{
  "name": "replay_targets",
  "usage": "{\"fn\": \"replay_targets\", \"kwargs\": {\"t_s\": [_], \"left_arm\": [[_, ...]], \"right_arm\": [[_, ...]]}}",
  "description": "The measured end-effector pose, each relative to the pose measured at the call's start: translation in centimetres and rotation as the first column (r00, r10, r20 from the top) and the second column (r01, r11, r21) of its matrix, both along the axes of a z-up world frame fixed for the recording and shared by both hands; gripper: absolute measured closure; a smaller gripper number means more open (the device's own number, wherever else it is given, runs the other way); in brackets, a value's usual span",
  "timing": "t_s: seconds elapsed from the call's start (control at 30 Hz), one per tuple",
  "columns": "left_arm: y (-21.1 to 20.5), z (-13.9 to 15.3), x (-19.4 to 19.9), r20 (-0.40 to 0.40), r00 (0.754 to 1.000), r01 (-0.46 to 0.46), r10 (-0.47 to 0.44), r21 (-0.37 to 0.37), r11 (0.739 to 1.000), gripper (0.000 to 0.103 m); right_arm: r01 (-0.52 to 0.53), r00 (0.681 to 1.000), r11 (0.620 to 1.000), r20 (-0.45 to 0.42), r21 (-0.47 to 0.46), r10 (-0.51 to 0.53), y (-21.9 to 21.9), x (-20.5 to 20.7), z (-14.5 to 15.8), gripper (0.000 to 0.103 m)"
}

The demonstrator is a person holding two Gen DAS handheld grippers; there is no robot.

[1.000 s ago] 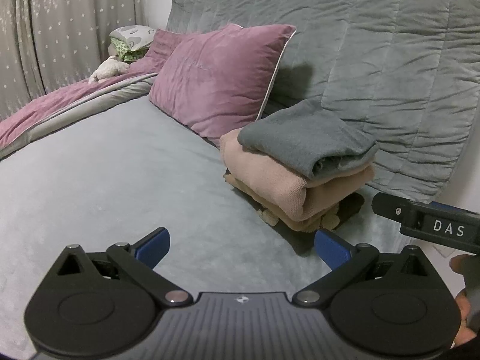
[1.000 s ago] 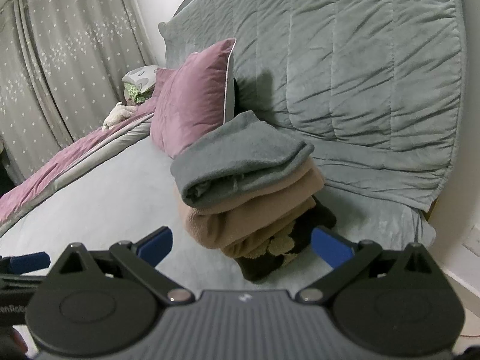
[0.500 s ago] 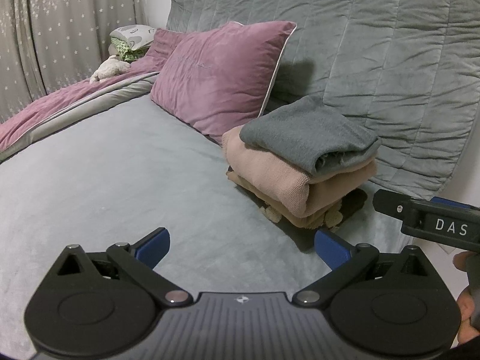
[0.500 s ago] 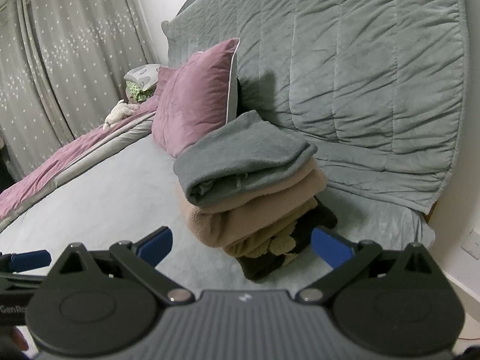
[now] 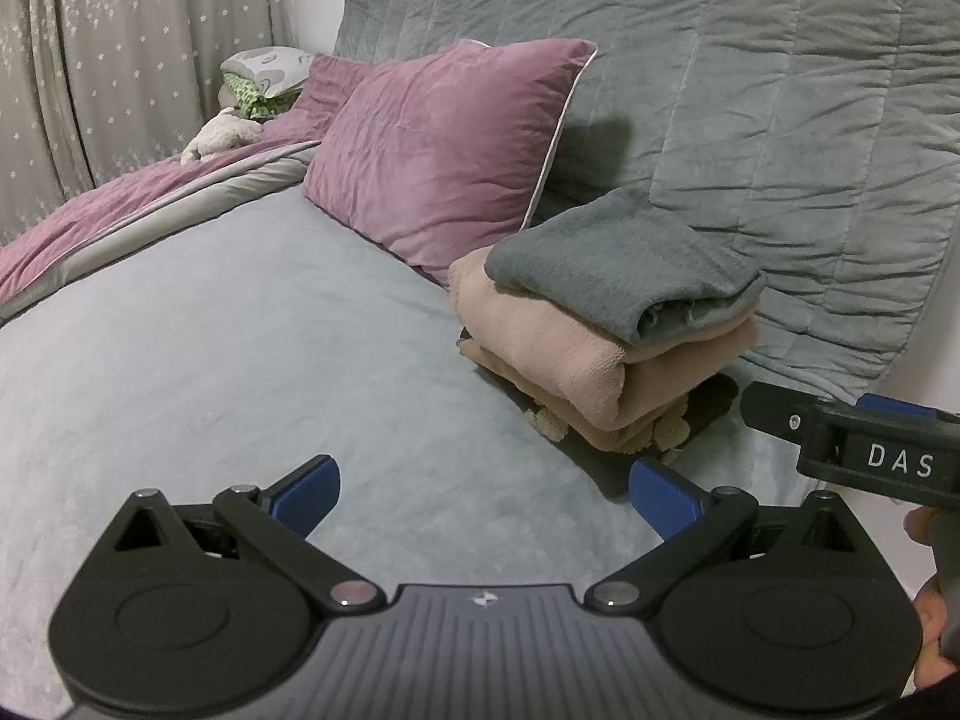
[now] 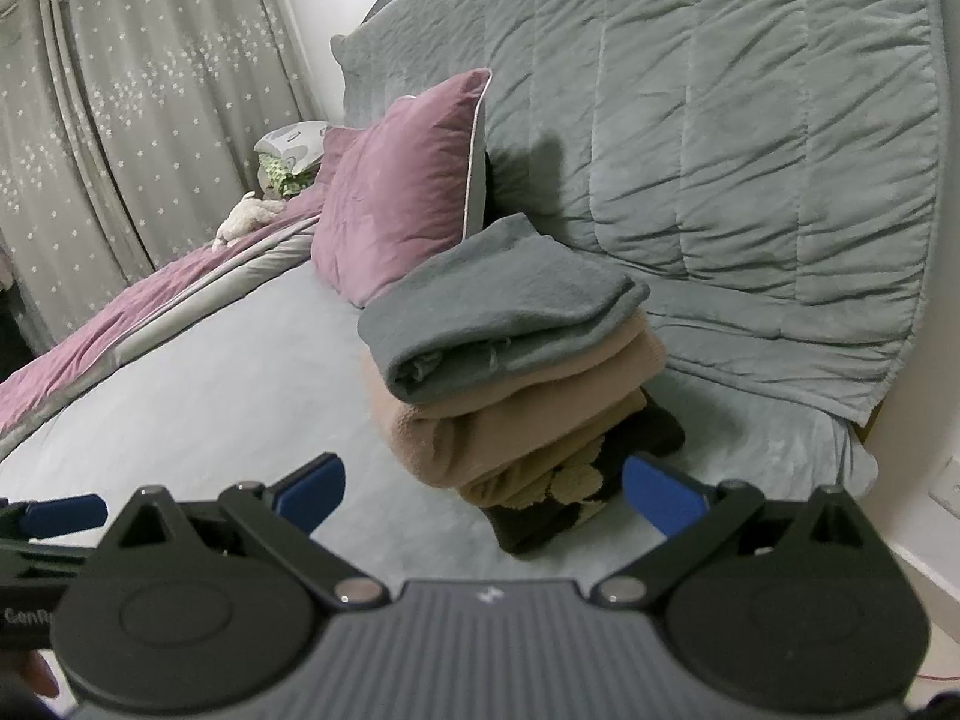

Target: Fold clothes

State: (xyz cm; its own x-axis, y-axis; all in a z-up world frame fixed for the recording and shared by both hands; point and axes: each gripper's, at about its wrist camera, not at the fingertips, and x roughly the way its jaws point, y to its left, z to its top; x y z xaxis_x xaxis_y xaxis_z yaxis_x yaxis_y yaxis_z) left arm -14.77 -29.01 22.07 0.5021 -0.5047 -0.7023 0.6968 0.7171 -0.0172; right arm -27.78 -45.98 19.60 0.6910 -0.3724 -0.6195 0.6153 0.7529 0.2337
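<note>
A stack of folded clothes rests on the grey bed near the headboard: a grey garment (image 5: 618, 264) (image 6: 498, 306) on top, a beige one (image 5: 540, 330) (image 6: 516, 426) beneath it, and a black one with cream flowers (image 5: 690, 426) (image 6: 570, 498) at the bottom. My left gripper (image 5: 483, 495) is open and holds nothing, hovering over bare sheet in front of the stack. My right gripper (image 6: 483, 489) is open too, empty, a little short of the stack. The right gripper's body (image 5: 864, 450) shows at the right edge of the left wrist view.
A purple pillow (image 5: 444, 150) (image 6: 402, 198) leans on the quilted grey headboard cover (image 5: 750, 90) behind the stack. A purple blanket (image 5: 120, 204) lies along the far side with a plush toy (image 5: 219, 135). Star-patterned curtains (image 6: 120, 120) hang at left. Bare grey sheet (image 5: 240, 330) spreads left of the stack.
Both grippers have drifted slightly, so the stack sits a little lower and closer in the views. The jaws stay open and the clothes have not moved.
</note>
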Motion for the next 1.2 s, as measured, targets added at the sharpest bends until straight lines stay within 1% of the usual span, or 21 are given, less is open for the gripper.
{"fn": "replay_targets", "kwargs": {"t_s": [0.27,0.5,0.93,1.2], "left_arm": [[0.5,0.0,-0.2,0.004,1.000,-0.002,0.002,-0.001,1.000,0.000],[1.3,-0.1,-0.4,0.005,1.000,0.011,-0.011,0.003,1.000,0.000],[5.9,-1.6,-1.1,0.011,1.000,-0.003,0.004,-0.014,1.000,0.000],[9.0,-2.8,-0.1,-0.006,0.999,-0.044,0.044,-0.025,0.999,0.000]], "right_arm": [[-0.011,1.000,1.000,0.000,-0.004,0.011,0.5,0.1,0.2,0.000],[-0.047,0.999,0.999,-0.008,-0.015,0.046,2.1,0.1,0.4,0.000],[-0.146,0.989,0.989,-0.018,-0.034,0.146,6.4,0.2,-0.3,0.000],[-0.204,0.979,0.978,-0.034,-0.036,0.202,9.3,2.1,-1.0,0.000]]}}
